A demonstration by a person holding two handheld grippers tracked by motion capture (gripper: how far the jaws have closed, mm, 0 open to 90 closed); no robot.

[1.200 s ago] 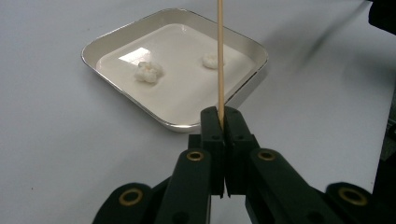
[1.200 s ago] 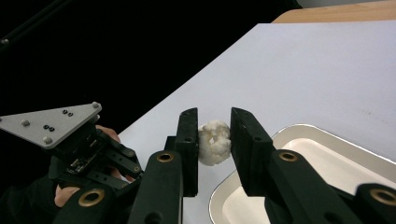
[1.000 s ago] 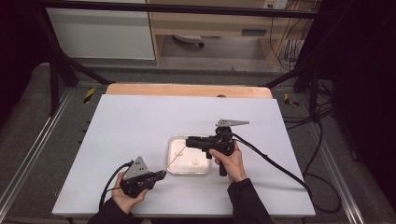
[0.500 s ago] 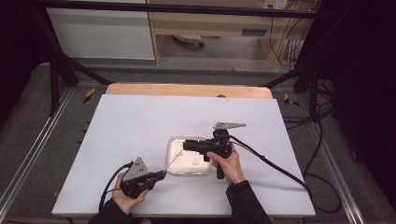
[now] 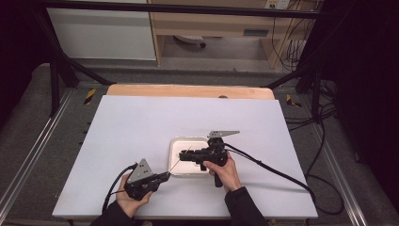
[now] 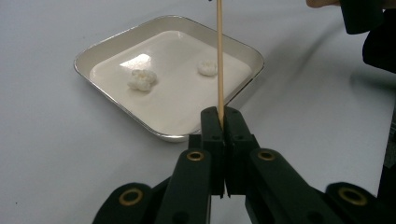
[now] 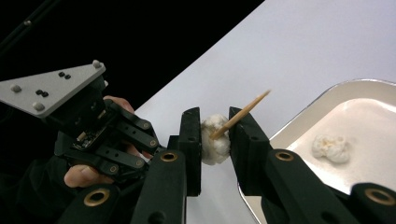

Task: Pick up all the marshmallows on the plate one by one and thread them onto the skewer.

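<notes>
A pale wooden skewer (image 6: 219, 60) crosses a shallow white square tray with a silvery rim (image 6: 93, 49), at twelve o'clock from the matte black left gripper (image 6: 222, 119); white puffed popcorn pieces (image 6: 142, 80) dot the tray on a plain white tabletop (image 5: 141, 127).

The high view looks forward and down from above the person's side, far enough off to take in the whole bench (image 5: 141, 122), with the tray (image 5: 175, 146) near its centre. The left gripper view sits low and close behind its black fingers (image 6: 211, 126), facing the tray (image 6: 116, 39) toward 12 o'clock. The right gripper view is just as close, tilted, with the tray (image 7: 299, 121) at 3 o'clock and the left gripper (image 7: 116, 140) at 9 o'clock. All three views share the tray and the skewer (image 6: 219, 56).
</notes>
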